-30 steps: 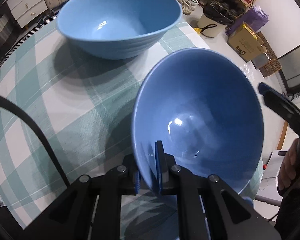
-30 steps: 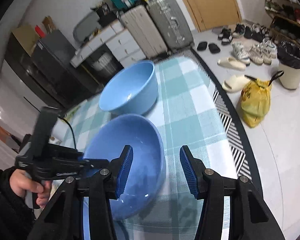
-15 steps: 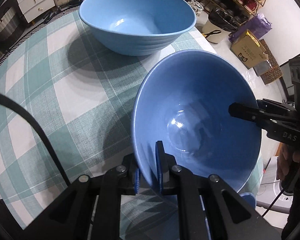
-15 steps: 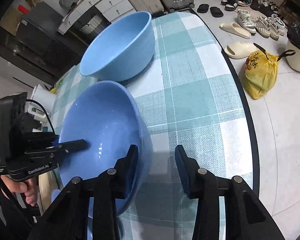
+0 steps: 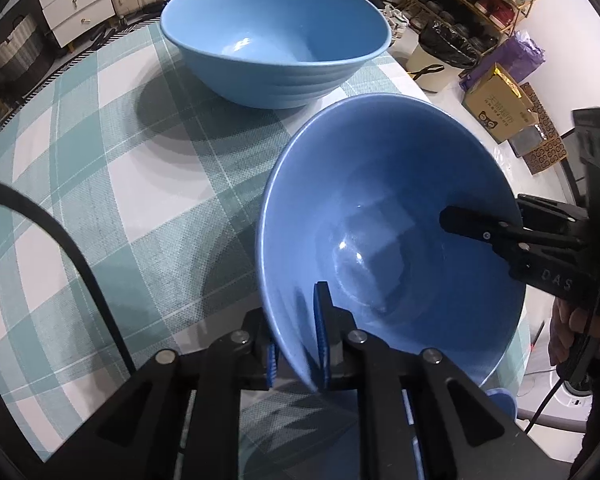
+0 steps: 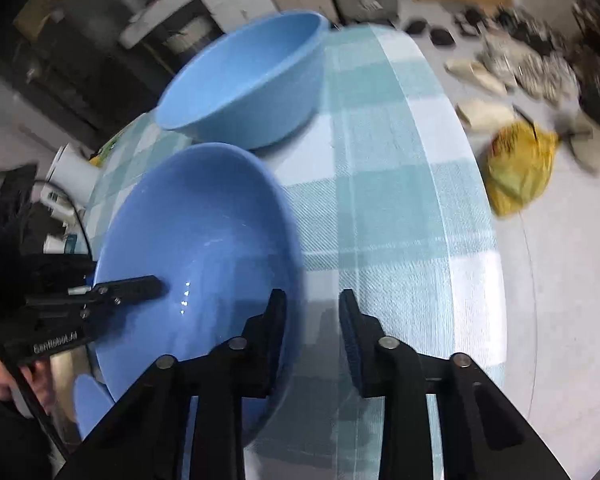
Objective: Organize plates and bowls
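Where the darker bowl is gripped: its near rim is clamped between the pads of the left gripper (image 5: 298, 336), one finger being set inside the wall and the other outside
Darker blue bowl (image 5: 400, 208): it is held tilted over the near right part of the table, its opening turned up and toward the left wrist camera; a shadow is cast on the cloth beneath it, and whether its base touches the table cannot be told
Right gripper (image 6: 312, 304): the bowl's right rim is straddled, one finger placed inside the bowl and the other outside; the jaws have just been closing, yet a gap is seen between the outer pad and the wall, so the rim is not yet pinched
Right gripper from the left wrist: one black finger is seen reaching over the rim into the bowl from the right, with the hand (image 5: 572, 332) that holds it below
Lighter blue bowl (image 5: 276, 40): it is stood upright on the far side of the table, just beyond the held bowl and apart from it
Table (image 5: 100, 168): it is covered by a teal and white checked cloth
Cable (image 5: 60, 240): a black lead is curved across the near left
Floor, right: a yellow bag (image 6: 520, 168), blurred, and a cardboard box (image 5: 496, 108) are seen beside the table
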Tool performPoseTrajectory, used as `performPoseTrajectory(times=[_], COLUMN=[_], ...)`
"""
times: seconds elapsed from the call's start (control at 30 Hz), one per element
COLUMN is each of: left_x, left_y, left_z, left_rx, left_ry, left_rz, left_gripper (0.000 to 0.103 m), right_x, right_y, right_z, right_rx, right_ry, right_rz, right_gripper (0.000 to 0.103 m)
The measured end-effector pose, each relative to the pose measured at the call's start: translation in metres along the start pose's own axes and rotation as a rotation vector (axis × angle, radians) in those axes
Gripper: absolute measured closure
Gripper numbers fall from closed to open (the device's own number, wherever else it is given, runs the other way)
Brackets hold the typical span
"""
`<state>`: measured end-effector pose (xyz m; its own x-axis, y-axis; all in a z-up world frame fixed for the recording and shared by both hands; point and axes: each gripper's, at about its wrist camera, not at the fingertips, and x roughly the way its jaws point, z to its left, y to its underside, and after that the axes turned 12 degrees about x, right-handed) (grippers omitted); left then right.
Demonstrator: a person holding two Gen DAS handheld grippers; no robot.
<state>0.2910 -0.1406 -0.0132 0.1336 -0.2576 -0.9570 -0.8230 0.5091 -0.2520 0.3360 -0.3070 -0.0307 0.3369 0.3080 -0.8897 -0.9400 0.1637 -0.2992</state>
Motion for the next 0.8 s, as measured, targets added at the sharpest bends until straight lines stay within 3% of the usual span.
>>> performPoseTrajectory(times=[0.1, 0.27, 0.8], left_x=[0.001, 0.007, -0.009], left_y=[0.001, 0.001, -0.01], left_z=[0.0, 0.0, -0.003], left_rx=[-0.019, -0.041, -0.065], left_ry=[-0.029, -0.001, 0.011], left_rz=[-0.009, -0.002, -0.022], left_gripper=[0.087, 0.088, 0.088], right_x=[0.002, 0.007, -0.007], right_y=[0.003, 0.001, -0.014], right_z=[0.006, 0.009, 0.011], right_rx=[-0.009, -0.015, 0.051], right_ry=[0.005, 0.044, 0.05], right_rz=[0.014, 0.026, 0.018], right_gripper=[0.09, 0.095, 0.098])
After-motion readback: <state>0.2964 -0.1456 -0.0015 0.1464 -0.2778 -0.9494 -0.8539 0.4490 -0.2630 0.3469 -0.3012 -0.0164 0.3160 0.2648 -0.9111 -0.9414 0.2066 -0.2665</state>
